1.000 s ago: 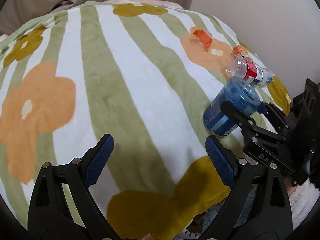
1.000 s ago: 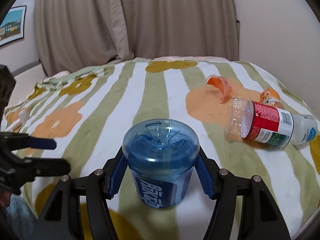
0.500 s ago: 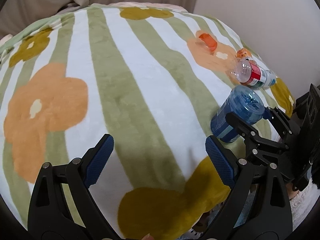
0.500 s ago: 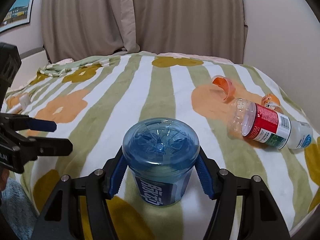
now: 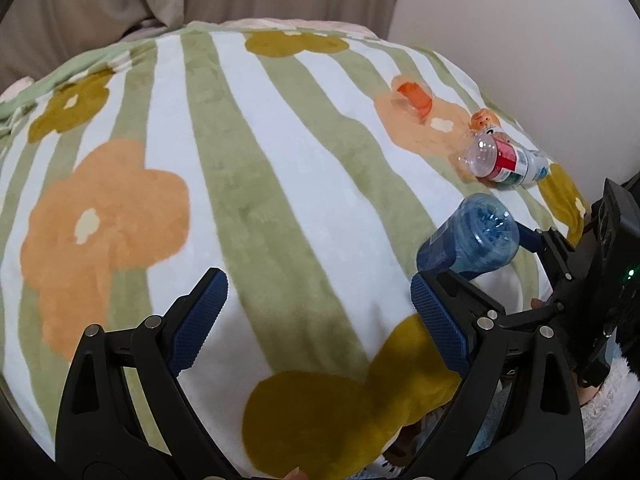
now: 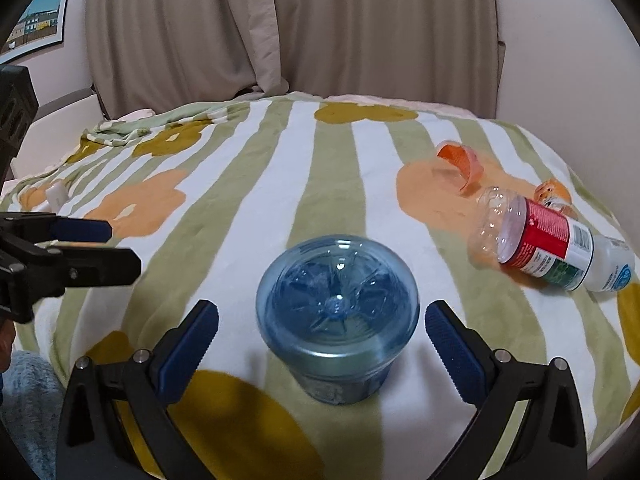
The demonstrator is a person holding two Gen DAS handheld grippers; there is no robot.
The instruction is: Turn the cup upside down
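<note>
A blue translucent cup [image 6: 338, 320] stands upside down on the striped flowered blanket [image 6: 248, 208], its base facing up. My right gripper [image 6: 322, 338] is open, its blue pads either side of the cup and apart from it. In the left wrist view the cup [image 5: 468, 240] shows at the right, with the right gripper's fingers [image 5: 532, 240] beside it. My left gripper [image 5: 316, 320] is open and empty over the blanket's near edge, left of the cup.
A clear bottle with a red label [image 6: 548, 240] lies on its side right of the cup. An orange cup [image 6: 460, 162] lies tipped behind it, with a small orange toy [image 6: 554, 196] nearby. Curtains and a wall stand behind the bed.
My right gripper has opened and let go of the blue cup, which now stands free on the blanket. The left gripper has stayed open and drifted slightly.
</note>
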